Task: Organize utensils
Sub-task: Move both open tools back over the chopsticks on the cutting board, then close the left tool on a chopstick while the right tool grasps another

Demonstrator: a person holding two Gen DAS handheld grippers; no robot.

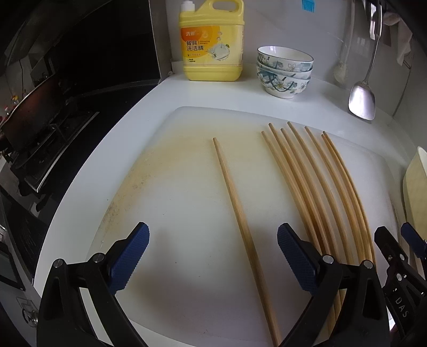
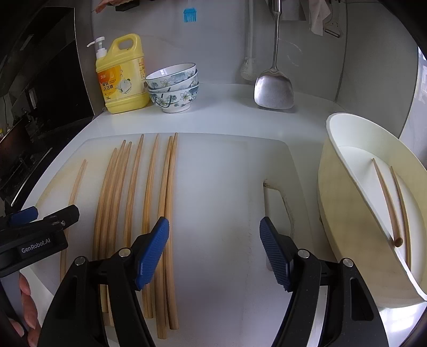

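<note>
The left gripper [image 1: 213, 256] hangs closest to the lens, its blue-padded jaws spread wide with nothing pinched, and the right gripper [image 2: 214, 251] stands the same way, jaws apart over bare board. Beneath both lies a white cutting board [image 1: 173, 200], stained yellowish toward its left side, resting on a white counter [image 1: 213, 90]. A dark stove area [image 1: 53, 133] sits off beyond the left gripper's left side.

To the right of the right gripper leans a cream oval holder [image 2: 336, 186] with two chopsticks [image 2: 387, 200] already inside. A bundle of chopsticks [image 2: 149, 200] lies on the board between the two grippers, its outer sticks running just under the right gripper's left finger. A single chopstick [image 1: 234, 213] lies apart from them, passing between the left gripper's open fingers without touching either.

Ahead of both grippers, at the wall, stand a yellow detergent jug [image 1: 212, 45] with Chinese lettering, a stack of floral bowls [image 1: 284, 72], and a hanging metal spatula [image 2: 273, 88]. A small blue brush [image 2: 190, 14] hangs higher up.

"GenRobot.AI" is printed on the left gripper's body in the right wrist view.
</note>
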